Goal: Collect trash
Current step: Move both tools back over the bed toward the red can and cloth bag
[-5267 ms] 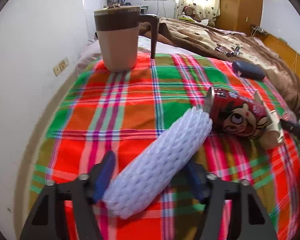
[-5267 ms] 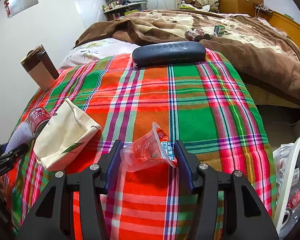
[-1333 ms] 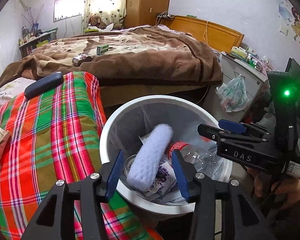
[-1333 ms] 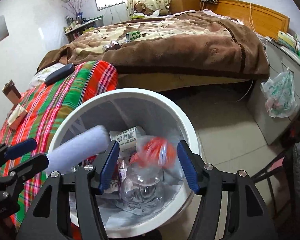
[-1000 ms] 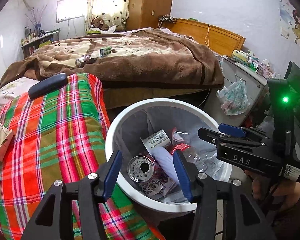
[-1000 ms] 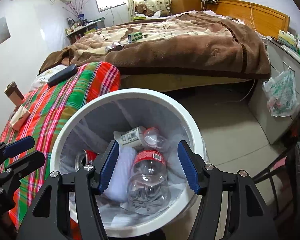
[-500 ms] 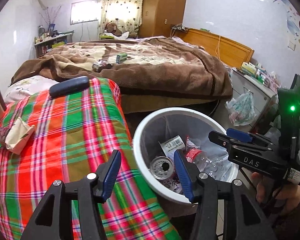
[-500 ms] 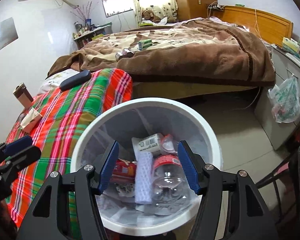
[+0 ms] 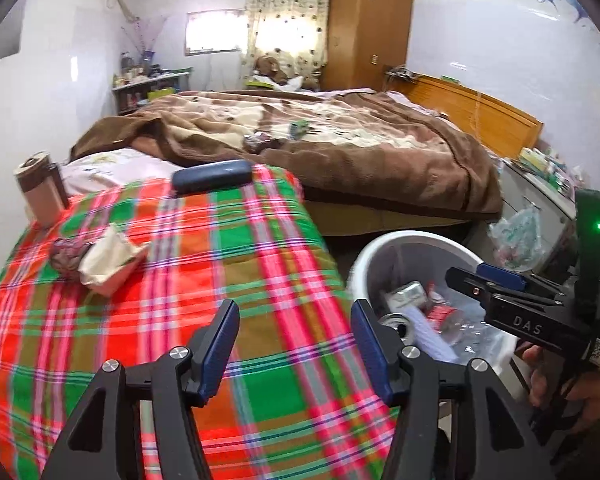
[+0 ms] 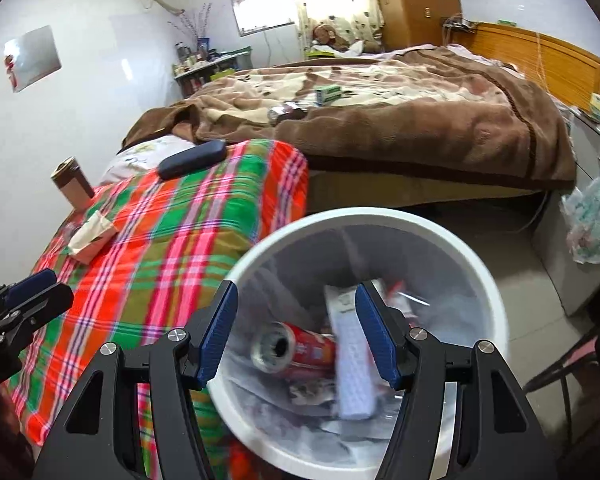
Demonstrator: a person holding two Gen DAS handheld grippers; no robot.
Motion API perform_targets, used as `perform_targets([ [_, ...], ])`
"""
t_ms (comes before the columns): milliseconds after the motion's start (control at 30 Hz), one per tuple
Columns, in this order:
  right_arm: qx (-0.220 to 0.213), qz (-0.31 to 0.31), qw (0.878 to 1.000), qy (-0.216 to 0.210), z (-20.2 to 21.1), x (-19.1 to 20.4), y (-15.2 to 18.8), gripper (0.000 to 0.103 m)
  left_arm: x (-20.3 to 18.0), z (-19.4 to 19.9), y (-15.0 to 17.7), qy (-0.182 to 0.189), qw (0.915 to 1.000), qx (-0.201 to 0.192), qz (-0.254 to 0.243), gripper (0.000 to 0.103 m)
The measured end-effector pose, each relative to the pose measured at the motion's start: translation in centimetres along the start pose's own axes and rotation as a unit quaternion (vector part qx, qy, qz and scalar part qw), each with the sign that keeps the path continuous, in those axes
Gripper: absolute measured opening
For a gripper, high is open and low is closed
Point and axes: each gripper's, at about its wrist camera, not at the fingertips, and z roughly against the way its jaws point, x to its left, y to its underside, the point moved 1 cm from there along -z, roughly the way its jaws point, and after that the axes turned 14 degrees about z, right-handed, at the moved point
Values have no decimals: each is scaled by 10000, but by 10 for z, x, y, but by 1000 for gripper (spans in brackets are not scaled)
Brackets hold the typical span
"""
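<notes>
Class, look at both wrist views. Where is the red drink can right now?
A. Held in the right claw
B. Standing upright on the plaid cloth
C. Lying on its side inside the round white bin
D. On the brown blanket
C: the red drink can lies on its side among the trash inside the round white plastic bin, below the empty, open right claw.
</notes>
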Motion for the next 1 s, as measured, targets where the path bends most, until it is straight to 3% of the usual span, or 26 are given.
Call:
perform_targets([
  [600, 124, 497, 9960, -736, -37, 83, -30, 63, 146, 26, -20, -1016, 9895, -312, 977, 60],
  [1000, 313, 644, 9892, -1281, -68, 141, -54, 63, 207, 20, -33, -1216, 9837, -259, 1302, 60],
])
